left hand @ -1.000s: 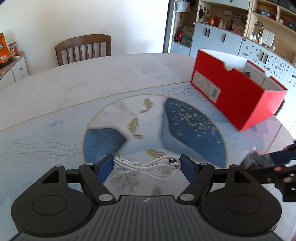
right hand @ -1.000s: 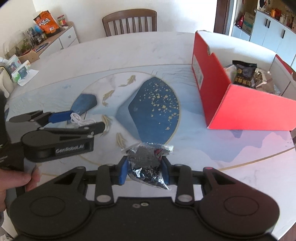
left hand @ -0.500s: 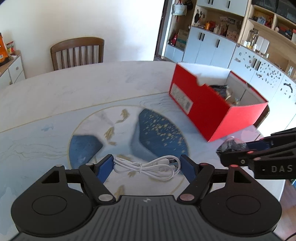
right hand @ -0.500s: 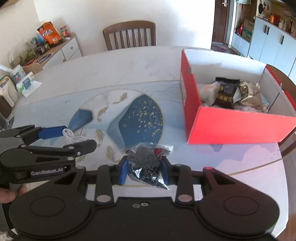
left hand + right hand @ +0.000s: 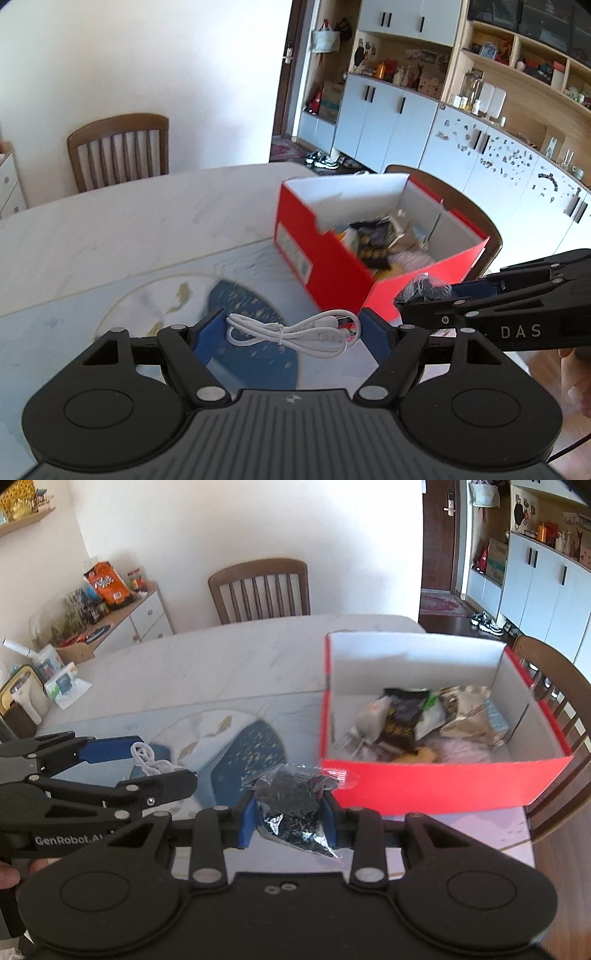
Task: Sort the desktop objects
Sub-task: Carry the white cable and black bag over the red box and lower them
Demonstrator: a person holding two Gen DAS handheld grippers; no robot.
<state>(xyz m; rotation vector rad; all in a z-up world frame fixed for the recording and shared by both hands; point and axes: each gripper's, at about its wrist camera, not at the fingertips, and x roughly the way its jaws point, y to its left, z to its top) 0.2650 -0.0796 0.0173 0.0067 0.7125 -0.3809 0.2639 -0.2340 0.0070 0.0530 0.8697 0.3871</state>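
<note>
My left gripper [image 5: 291, 328] is shut on a coiled white cable [image 5: 295, 332] and holds it above the table, just short of the red box [image 5: 332, 269]. My right gripper [image 5: 288, 812] is shut on a clear packet of dark bits [image 5: 291, 805] and holds it in front of the red box's [image 5: 443, 779] near wall. The box holds several snack packets [image 5: 406, 720]. The right gripper [image 5: 424, 295] shows at the right of the left wrist view, and the left gripper [image 5: 147, 757] with the cable [image 5: 147, 760] at the left of the right wrist view.
The round table [image 5: 221, 672] has a blue fish pattern [image 5: 255, 746]. A wooden chair [image 5: 258, 587] stands at the far side and another [image 5: 554, 686] behind the box. A low cabinet [image 5: 110, 620] with snacks stands at the left.
Both grippers have risen and moved toward the red box with their loads. The box's inside now shows more fully in both views.
</note>
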